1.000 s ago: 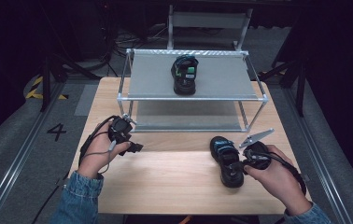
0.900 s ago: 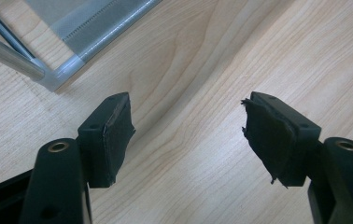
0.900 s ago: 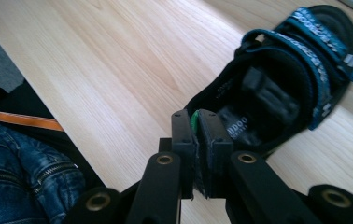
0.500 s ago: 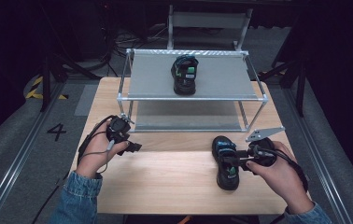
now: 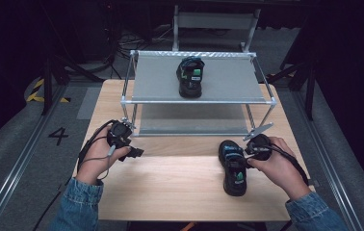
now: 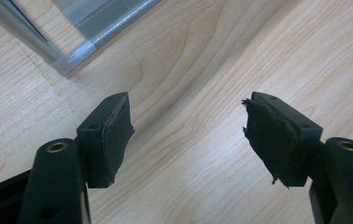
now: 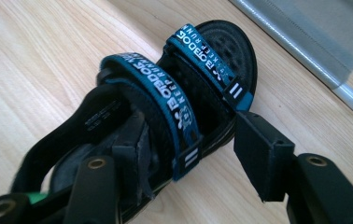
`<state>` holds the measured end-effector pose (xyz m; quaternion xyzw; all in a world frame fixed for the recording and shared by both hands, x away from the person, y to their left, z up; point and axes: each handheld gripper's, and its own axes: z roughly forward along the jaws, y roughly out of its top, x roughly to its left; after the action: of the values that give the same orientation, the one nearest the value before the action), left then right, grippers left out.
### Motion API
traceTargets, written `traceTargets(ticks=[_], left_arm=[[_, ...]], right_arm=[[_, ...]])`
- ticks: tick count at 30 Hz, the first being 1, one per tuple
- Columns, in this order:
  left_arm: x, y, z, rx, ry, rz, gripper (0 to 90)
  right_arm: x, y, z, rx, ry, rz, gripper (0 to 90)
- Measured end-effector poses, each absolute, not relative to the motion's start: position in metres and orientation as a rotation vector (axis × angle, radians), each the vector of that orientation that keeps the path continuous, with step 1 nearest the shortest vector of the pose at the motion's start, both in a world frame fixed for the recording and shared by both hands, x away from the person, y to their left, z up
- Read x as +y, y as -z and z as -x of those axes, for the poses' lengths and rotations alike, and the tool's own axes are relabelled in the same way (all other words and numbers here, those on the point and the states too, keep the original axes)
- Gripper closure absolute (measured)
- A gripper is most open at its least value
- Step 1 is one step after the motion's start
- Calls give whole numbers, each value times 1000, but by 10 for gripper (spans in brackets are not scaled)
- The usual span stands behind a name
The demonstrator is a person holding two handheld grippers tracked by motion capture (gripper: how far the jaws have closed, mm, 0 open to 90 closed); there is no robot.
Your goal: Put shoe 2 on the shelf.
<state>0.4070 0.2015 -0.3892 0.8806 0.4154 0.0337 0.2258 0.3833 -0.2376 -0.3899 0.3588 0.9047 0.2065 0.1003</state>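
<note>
**A:** How many shoes do you count?

**B:** Two black sandals with blue straps. One sandal point(image 5: 234, 166) lies flat on the wooden table point(image 5: 180, 192), at the right, just in front of the rack. The second sandal point(image 5: 190, 77) stands on the top shelf of the metal rack point(image 5: 146, 79), near its middle. There is one rack, with two shelves, and there are two grippers.

**A:** What is the right gripper point(image 7: 188, 154) doing?

**B:** It sits at the near sandal's side. In the right gripper view one jaw reaches inside the shoe, under the strap, and the other stands outside the sole edge with a clear gap. The jaws have just been opening, and the strap side of the sandal is between them. I think the inner pad may brush the strap, but the blur there makes that hard to settle.

**A:** And the left gripper point(image 6: 188, 135)?

**B:** Its jaws are spread wide over bare wood with nothing between them, near the rack's front left leg.

**A:** Anything different from a second ago?

**B:** The near sandal has turned a little, and its toe now points more towards the rack. The right hand point(image 5: 276, 166) has shifted along it. The left hand point(image 5: 98, 161) and the shelf sandal have stayed put.
</note>
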Motion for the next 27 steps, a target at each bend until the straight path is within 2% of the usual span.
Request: traceTargets(ticks=[2, 3, 4, 7, 14, 27], left_arm=[[204, 390, -406, 1151, -92, -2428, 318], [204, 390, -406, 1151, -92, -2428, 318], [208, 391, -404, 1167, -94, -2420, 318], [211, 392, -402, 1180, -96, -2416, 318], [218, 394, -397, 1200, -95, -2408, 318], [234, 396, -388, 1256, -105, -2379, 318]], right_arm=[[-235, 392, -385, 2691, -604, -1051, 566], [-235, 392, -385, 2691, -604, -1051, 566], [-232, 392, -386, 2709, -598, -1044, 662], [-230, 390, -385, 2709, -592, -1049, 707], [-229, 382, -384, 2716, -645, -1056, 721], [-223, 324, -388, 2727, -762, -987, 720]])
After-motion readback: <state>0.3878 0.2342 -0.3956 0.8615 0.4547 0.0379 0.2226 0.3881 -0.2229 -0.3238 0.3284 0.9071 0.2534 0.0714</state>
